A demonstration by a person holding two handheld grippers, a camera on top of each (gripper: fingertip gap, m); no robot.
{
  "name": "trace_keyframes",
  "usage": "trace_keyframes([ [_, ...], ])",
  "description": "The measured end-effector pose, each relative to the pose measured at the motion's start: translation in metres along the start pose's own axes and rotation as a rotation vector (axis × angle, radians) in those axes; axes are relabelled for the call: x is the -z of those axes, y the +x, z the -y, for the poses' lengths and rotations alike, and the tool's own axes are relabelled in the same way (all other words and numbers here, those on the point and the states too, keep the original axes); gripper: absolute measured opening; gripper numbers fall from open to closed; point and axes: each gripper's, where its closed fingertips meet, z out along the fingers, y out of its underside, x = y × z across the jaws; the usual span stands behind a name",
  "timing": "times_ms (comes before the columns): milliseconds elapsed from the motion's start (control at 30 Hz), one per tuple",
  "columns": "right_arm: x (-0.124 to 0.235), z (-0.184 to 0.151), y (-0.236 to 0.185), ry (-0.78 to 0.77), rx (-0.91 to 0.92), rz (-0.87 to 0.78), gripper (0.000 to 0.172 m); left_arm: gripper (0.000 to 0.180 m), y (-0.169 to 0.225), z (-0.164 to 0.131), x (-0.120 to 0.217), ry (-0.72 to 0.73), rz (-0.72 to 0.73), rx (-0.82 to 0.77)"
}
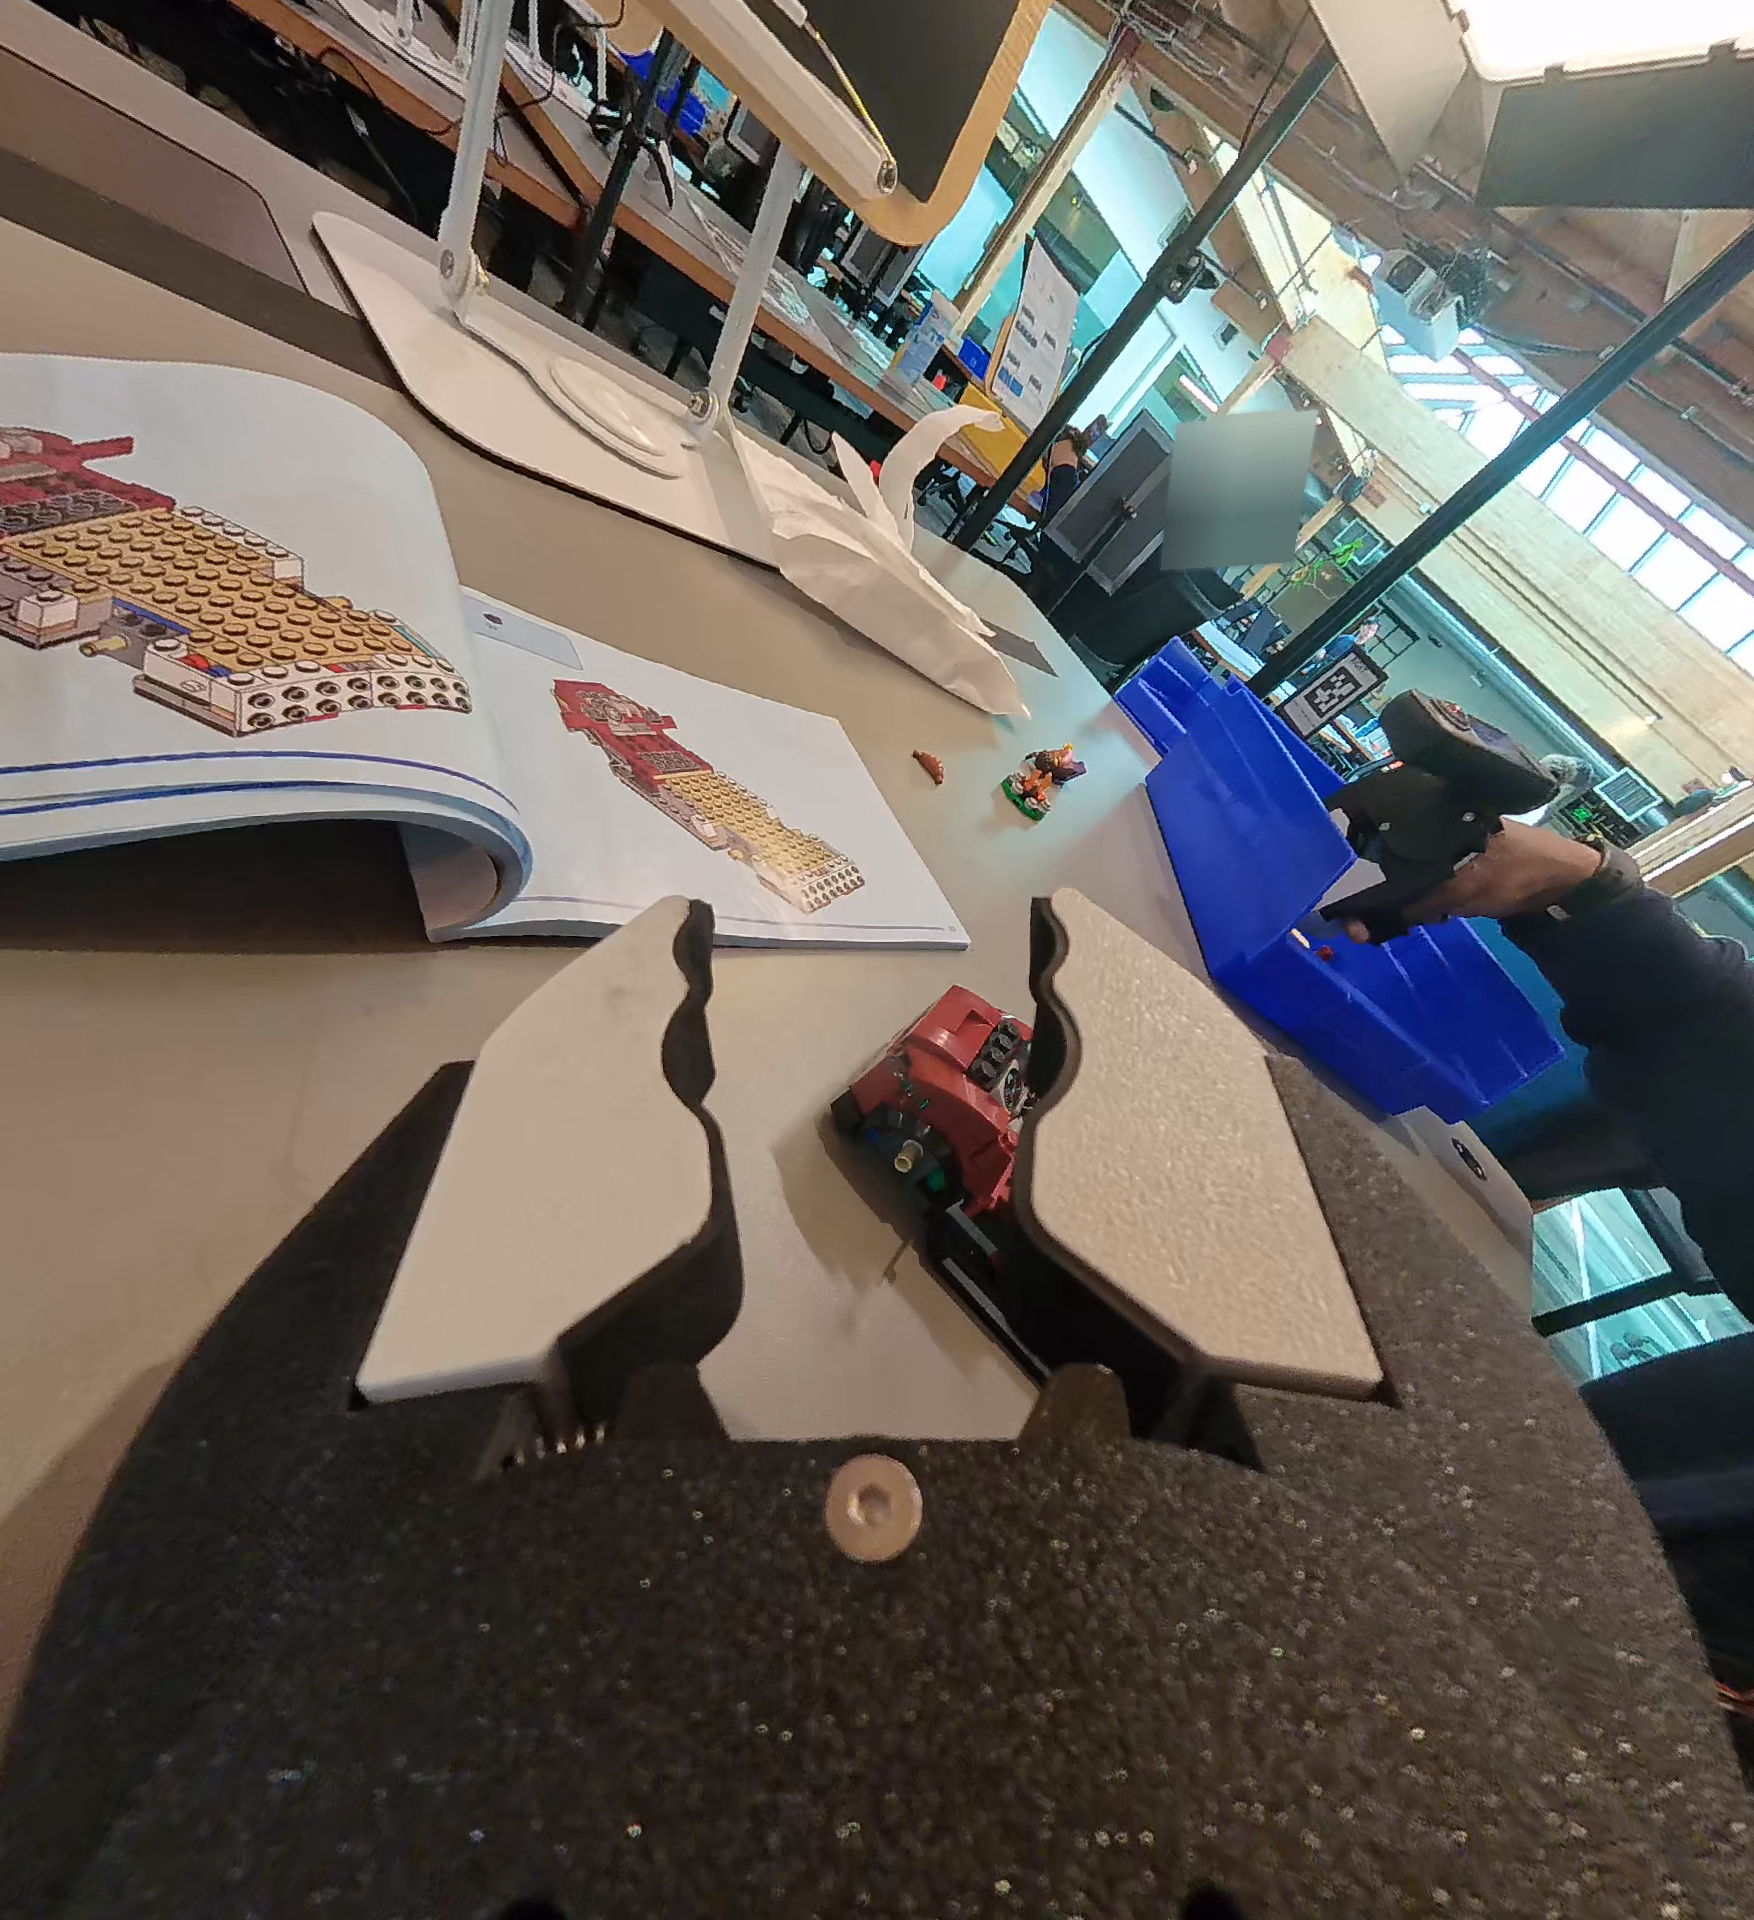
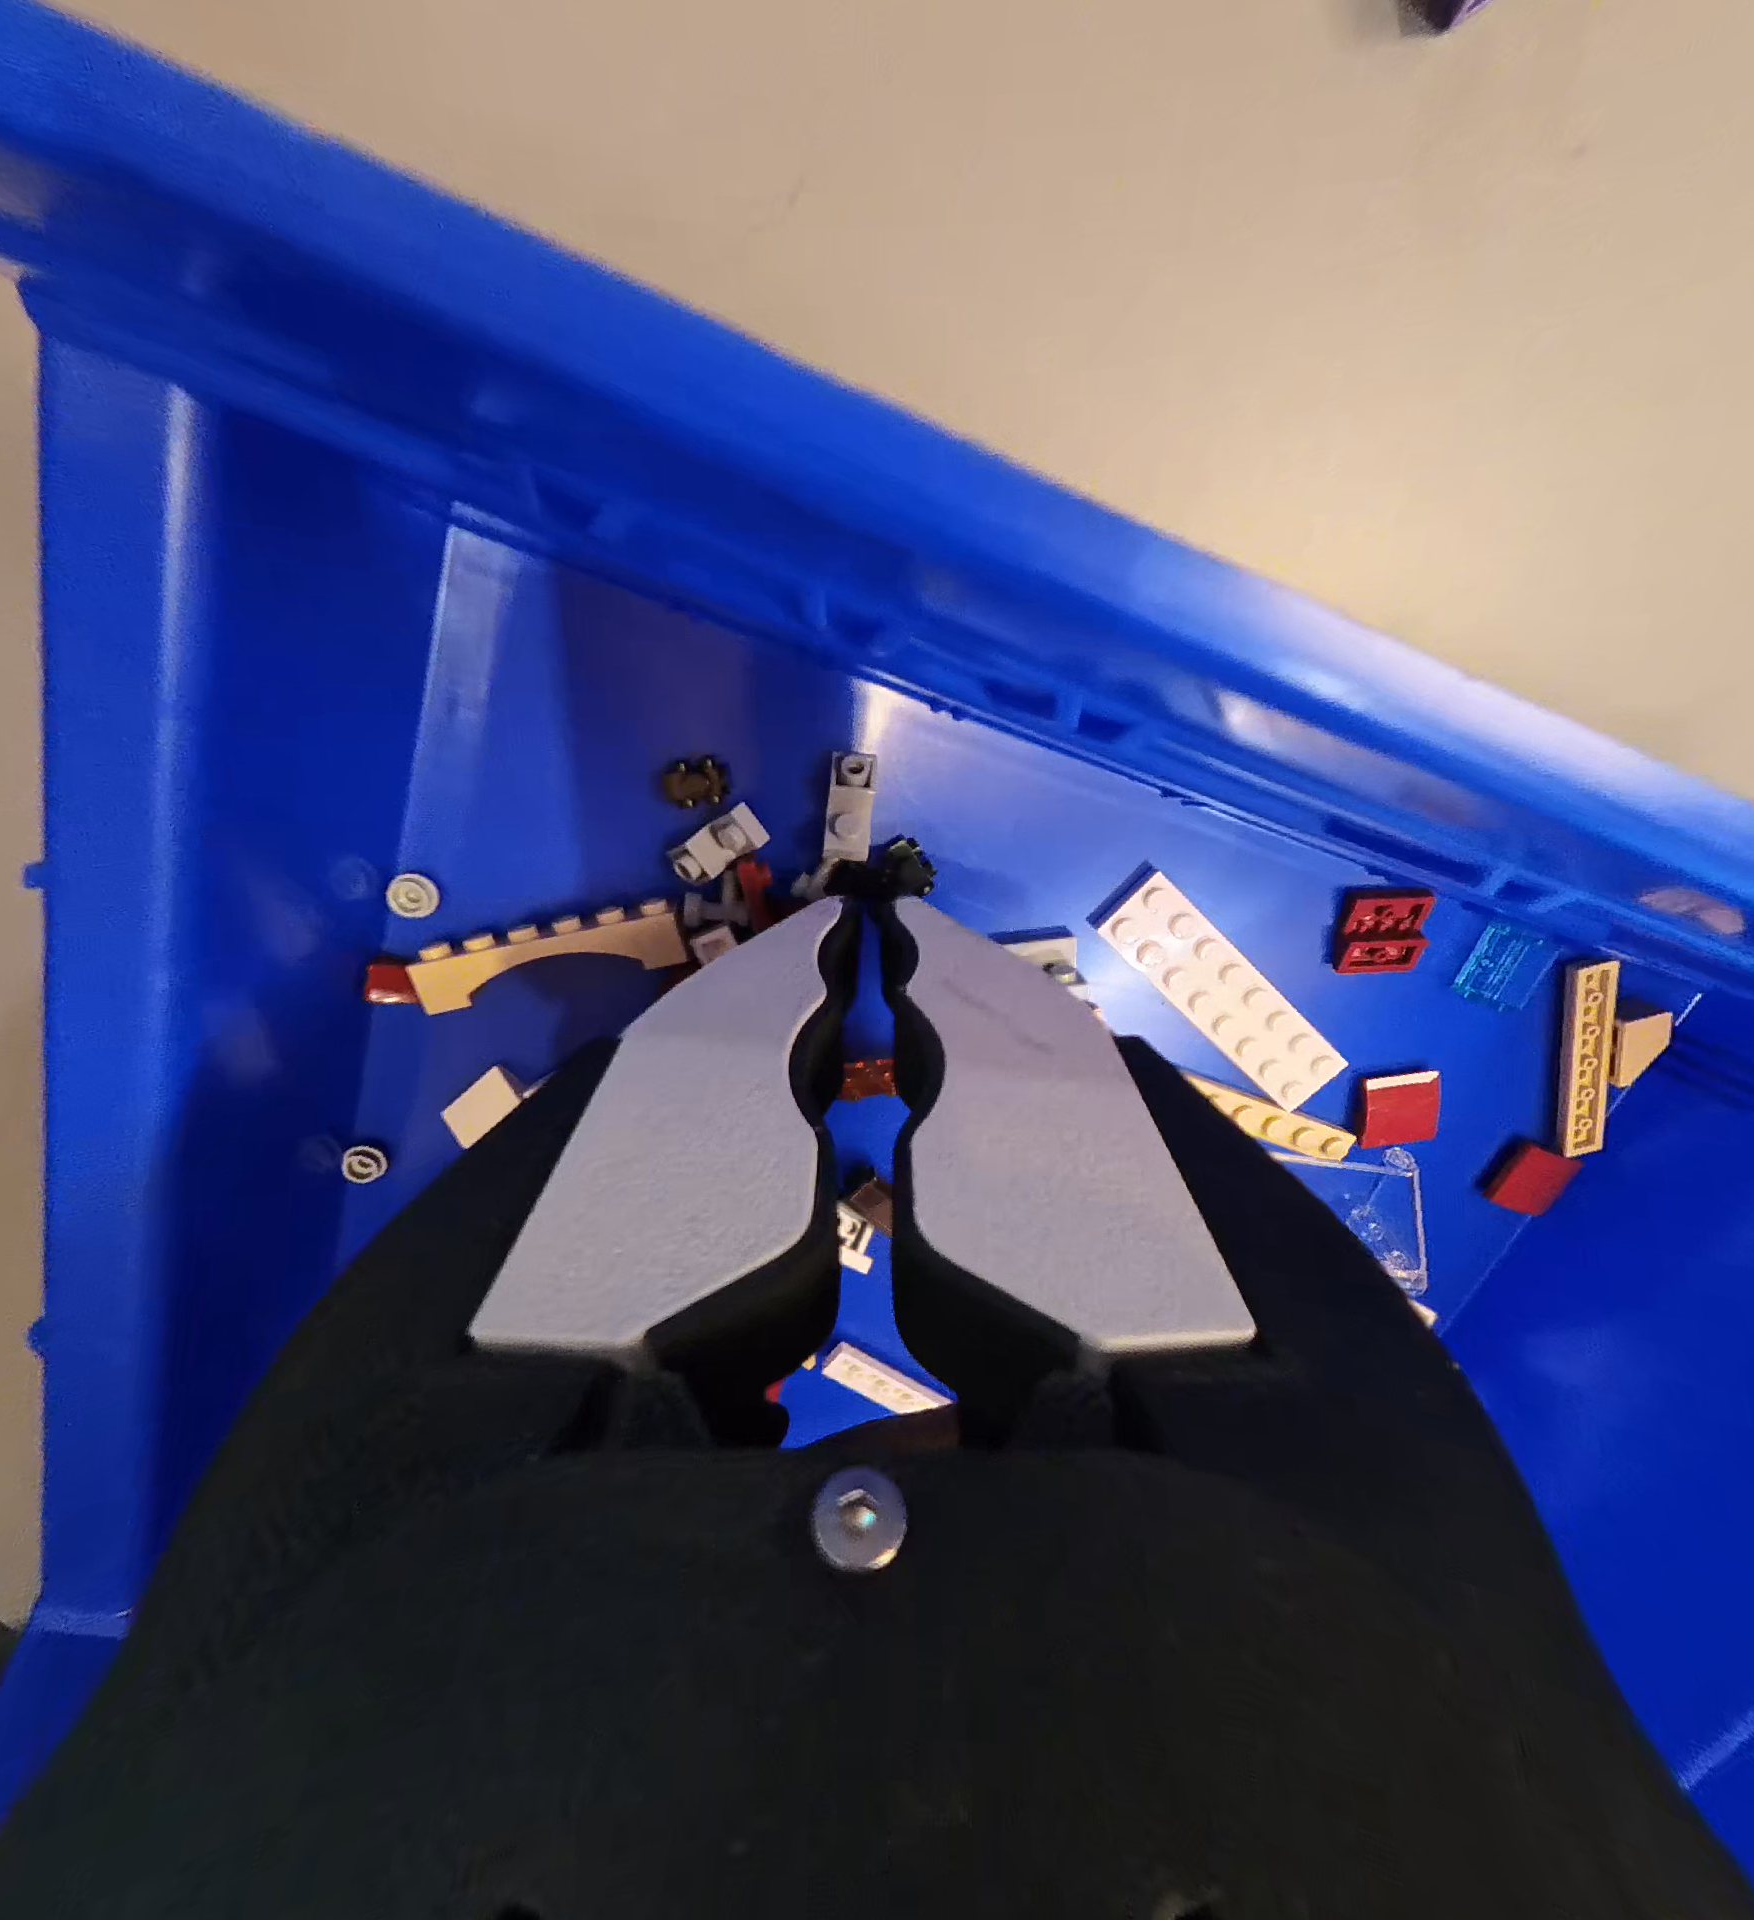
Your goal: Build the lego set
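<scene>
The left gripper (image 1: 868, 935) stands wide, a red brick model (image 1: 940, 1107) against its right finger (image 1: 1164, 1143). At 11 o'clock lies a booklet (image 1: 333, 665). Farther, at 2 o'clock, the right gripper (image 2: 868, 904) pinches a small black piece (image 2: 878, 878) inside the blue bin (image 2: 229, 727).

Left claw (image 1: 871, 914) spread wide, red brick model (image 1: 940, 1101) against right finger (image 1: 1164, 1122).

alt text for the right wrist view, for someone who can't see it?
The right gripper reaches down into a blue bin, its fingers nearly closed on a small black piece at their tips. Loose toy bricks lie scattered on the bin floor, among them a white studded plate and a tan arch.
</scene>
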Motion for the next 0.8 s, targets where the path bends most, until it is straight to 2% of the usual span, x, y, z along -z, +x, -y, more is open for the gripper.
trace_keyframes([
  [567,-0.002,0.002,0.0,0.026,-0.02,-0.003,0.001,0.059,0.001,-0.001,-0.001,-0.006,0.002,-0.012],
  [800,0.01,0.005,0.003,0.07,-0.025,-0.018,0.0,0.059,0.001,-0.001,-0.001,-0.006,0.001,-0.013],
])
